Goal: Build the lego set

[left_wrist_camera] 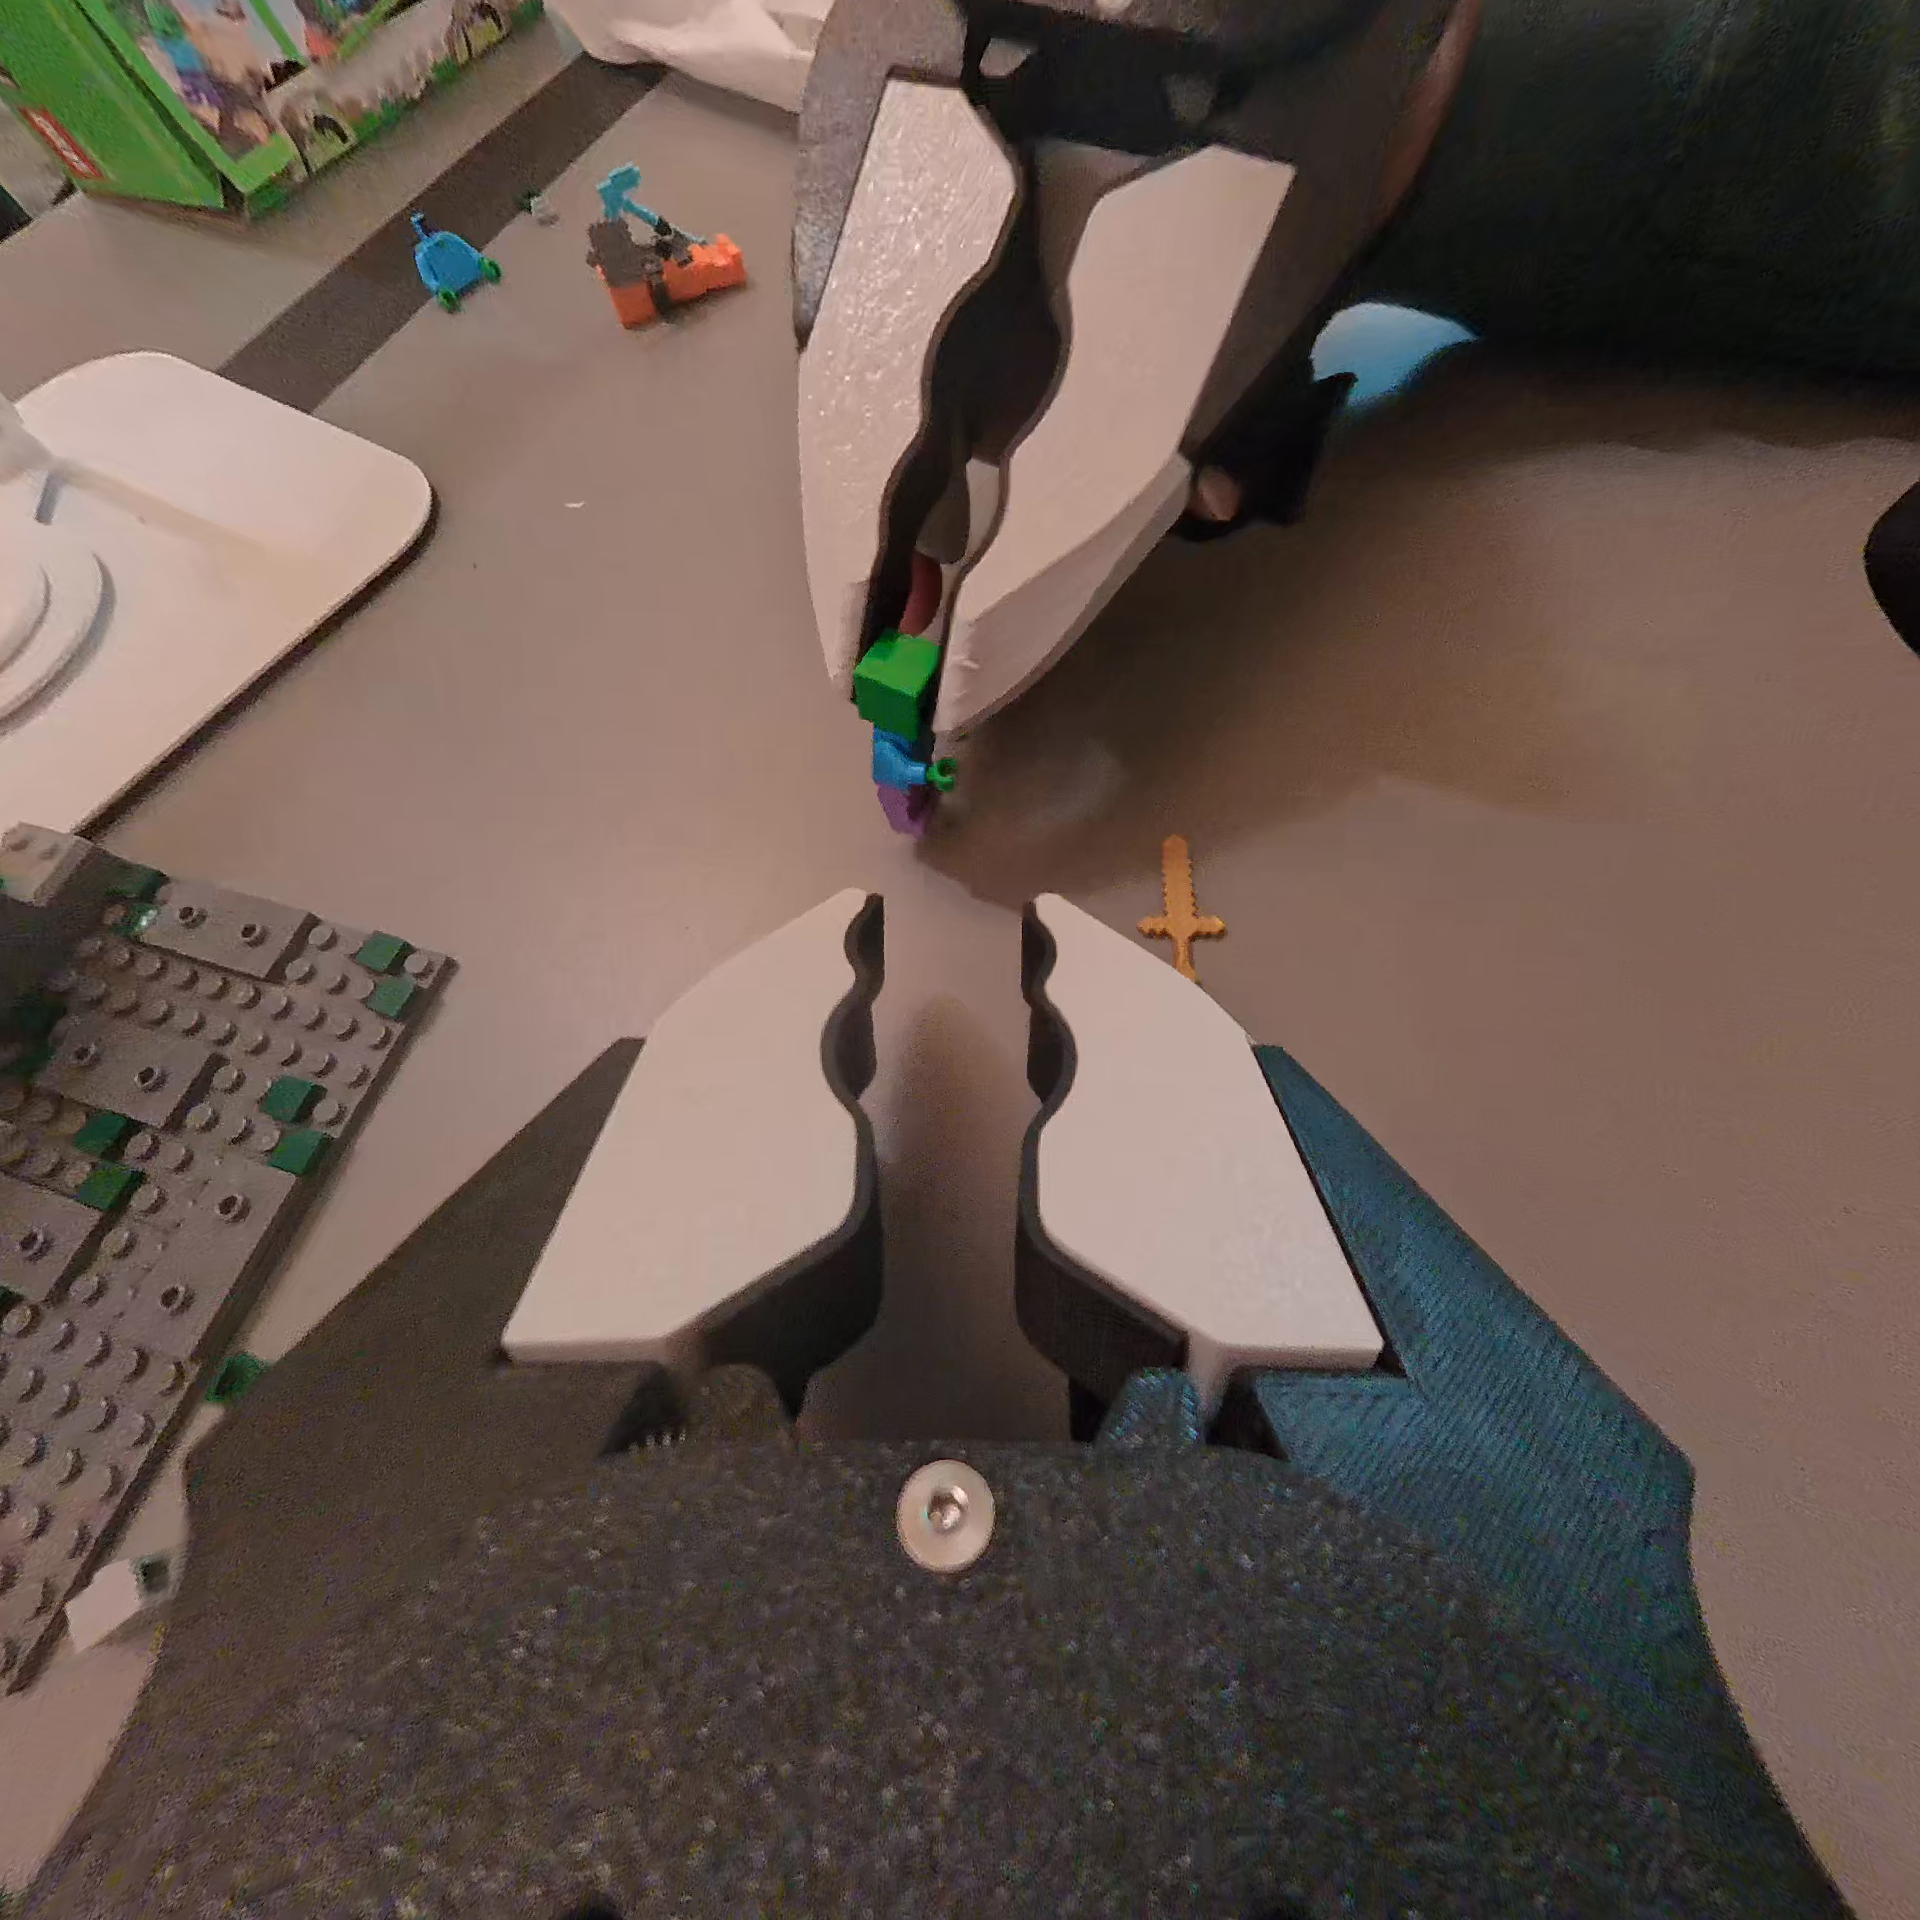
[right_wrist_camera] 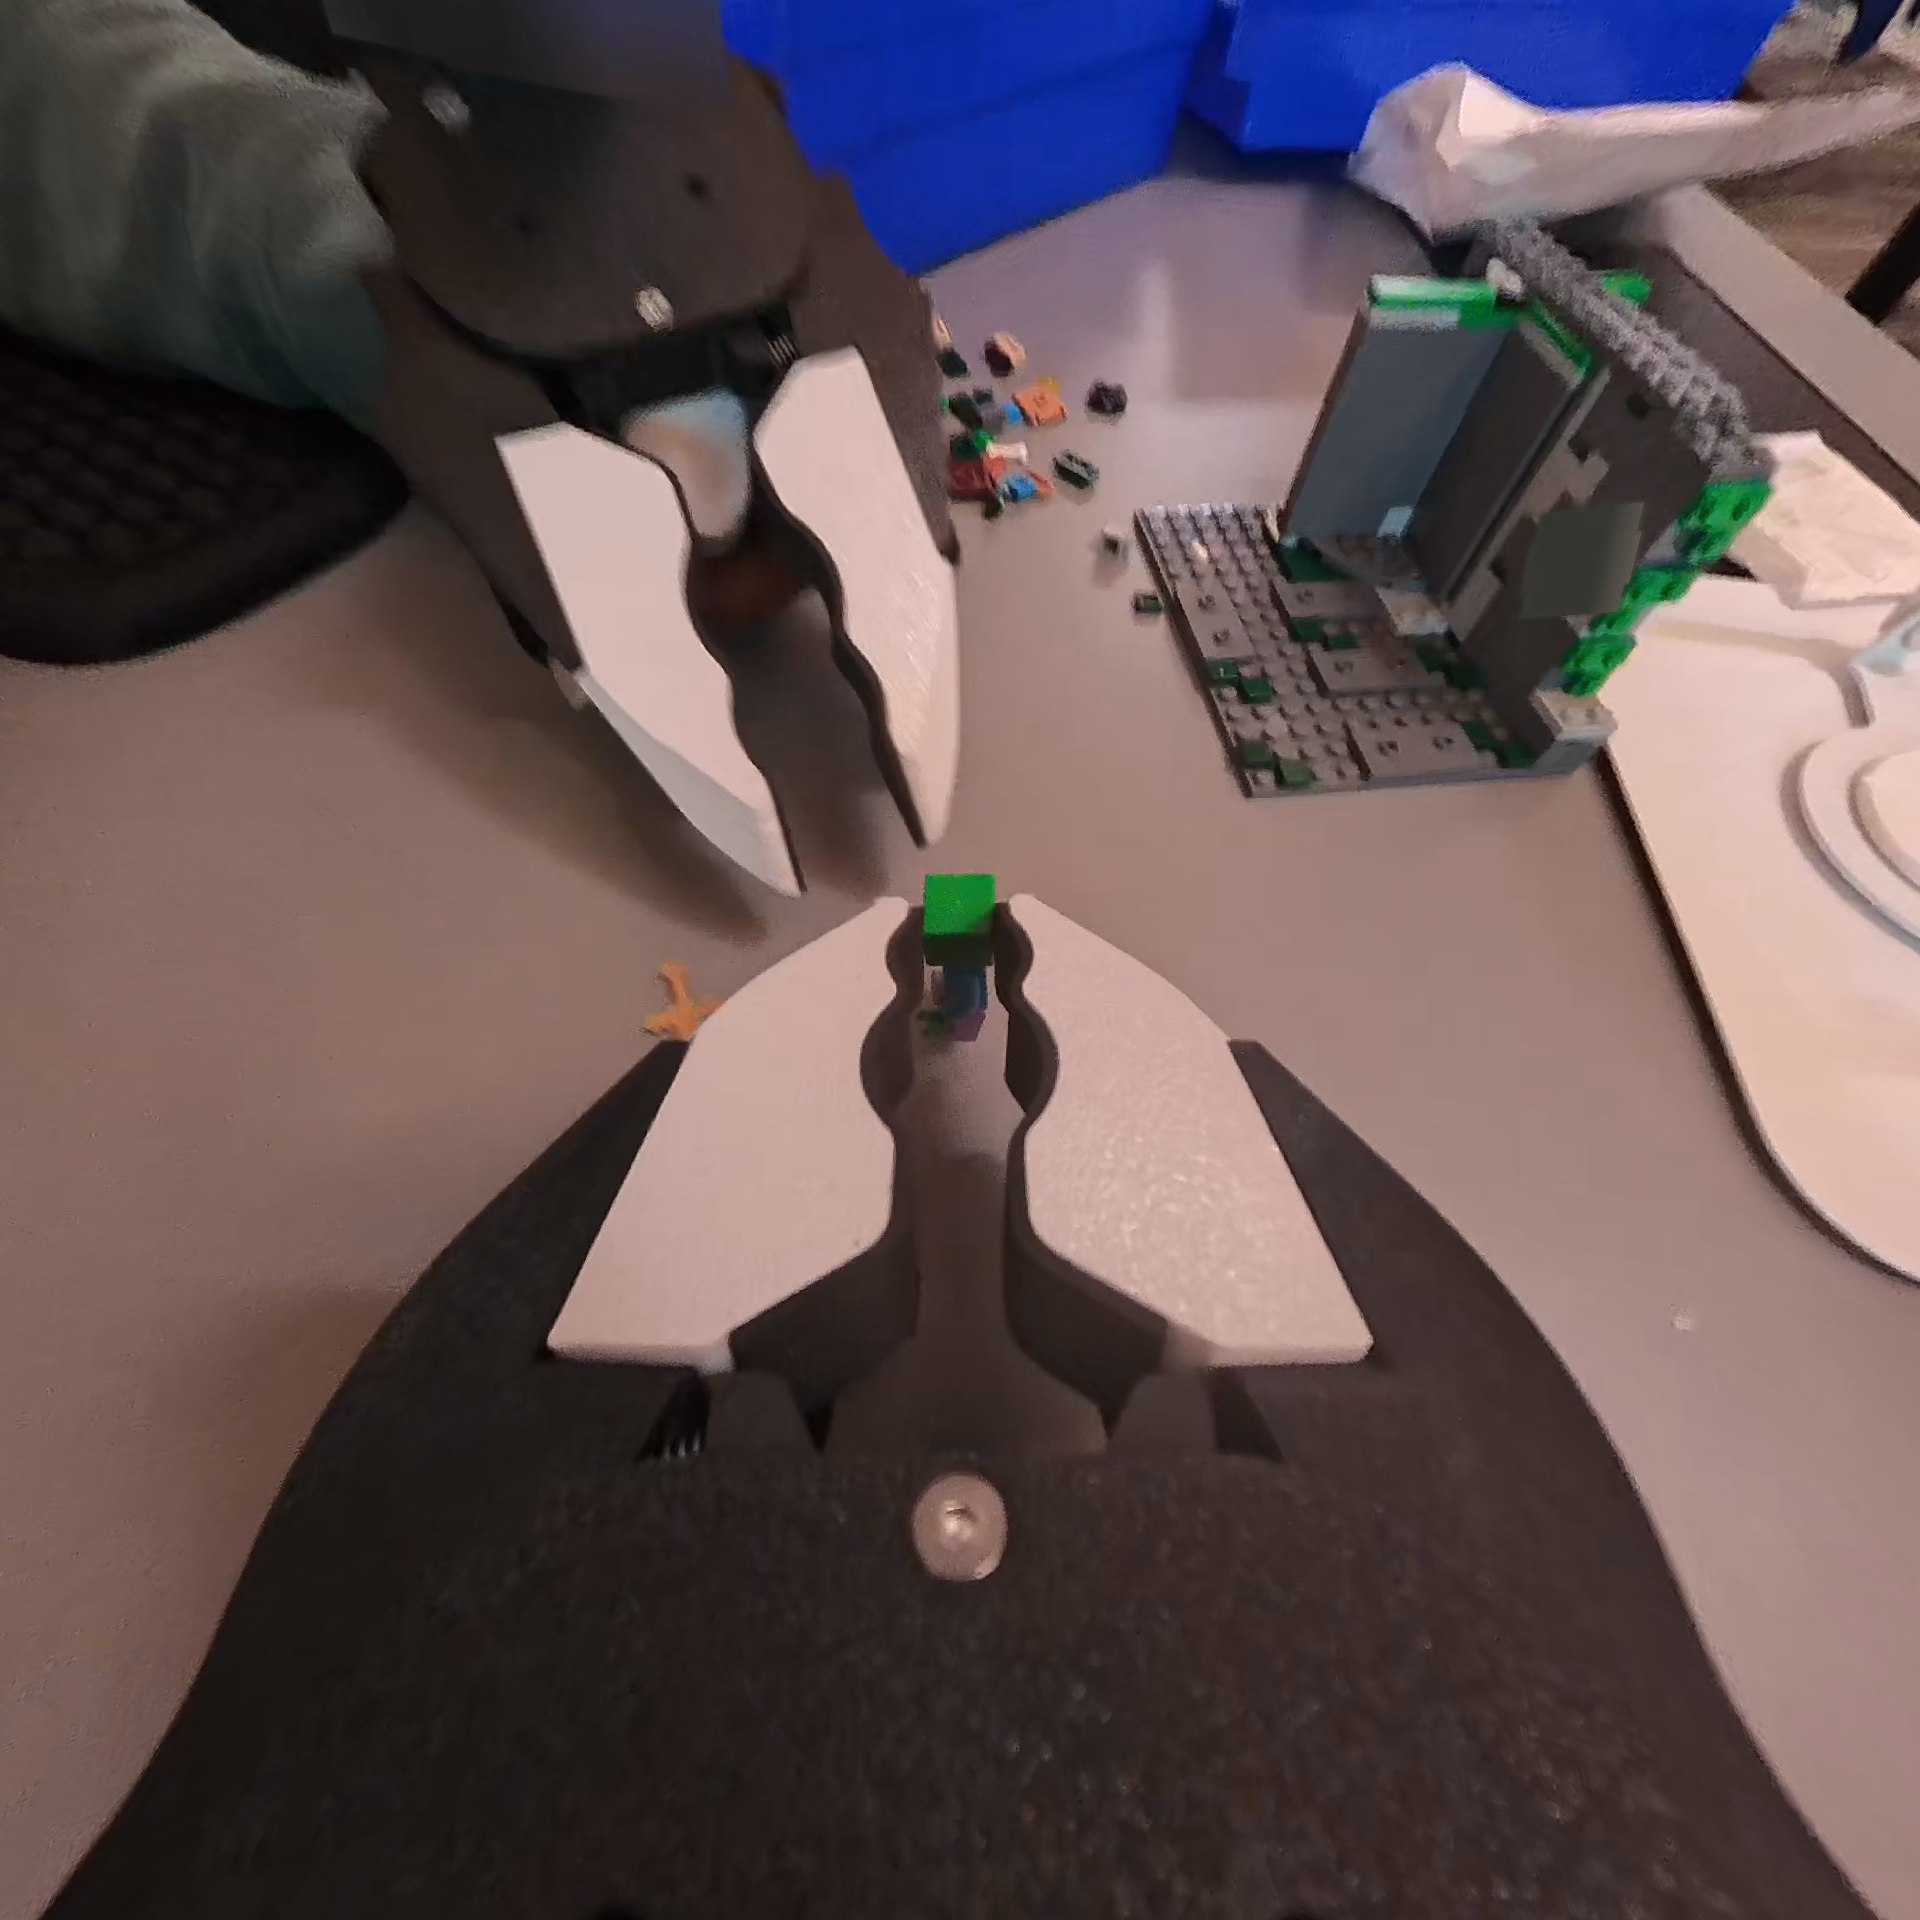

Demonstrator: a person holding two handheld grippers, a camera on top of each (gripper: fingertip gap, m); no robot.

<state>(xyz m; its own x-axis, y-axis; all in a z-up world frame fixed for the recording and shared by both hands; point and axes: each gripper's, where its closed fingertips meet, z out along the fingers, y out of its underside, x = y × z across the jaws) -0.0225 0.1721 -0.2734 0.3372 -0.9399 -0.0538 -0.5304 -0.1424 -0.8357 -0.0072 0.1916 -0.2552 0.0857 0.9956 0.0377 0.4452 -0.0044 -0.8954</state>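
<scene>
My right gripper (right_wrist_camera: 961, 916) is shut on the green head of a minifigure (right_wrist_camera: 958, 940) with a blue torso and purple legs. It holds the figure upright, with the feet at or just above the grey table. The left wrist view shows this gripper (left_wrist_camera: 904, 698) and the figure (left_wrist_camera: 900, 767) from the front. My left gripper (left_wrist_camera: 952, 912) is open and empty, a short way in front of the figure; it also shows in the right wrist view (right_wrist_camera: 862, 857). A gold sword (left_wrist_camera: 1179, 914) lies flat on the table beside the left gripper's right finger; its end shows in the right wrist view (right_wrist_camera: 675, 1010).
A grey studded baseplate (left_wrist_camera: 177, 1091) carries a grey and green wall build (right_wrist_camera: 1475, 499). Next to it lies a white board (left_wrist_camera: 208, 540). Loose bricks (right_wrist_camera: 1003, 436), a blue torso (left_wrist_camera: 447, 262) and an orange piece cluster (left_wrist_camera: 681, 272) lie farther off. A green box (left_wrist_camera: 156, 104), blue bins (right_wrist_camera: 1039, 104) and a plastic bag (right_wrist_camera: 1558, 145) stand at the edges. Left and right tips are no more than a few centimetres apart. About 4 cm separates my left fingertips from the gold sword (left_wrist_camera: 1179, 914).
</scene>
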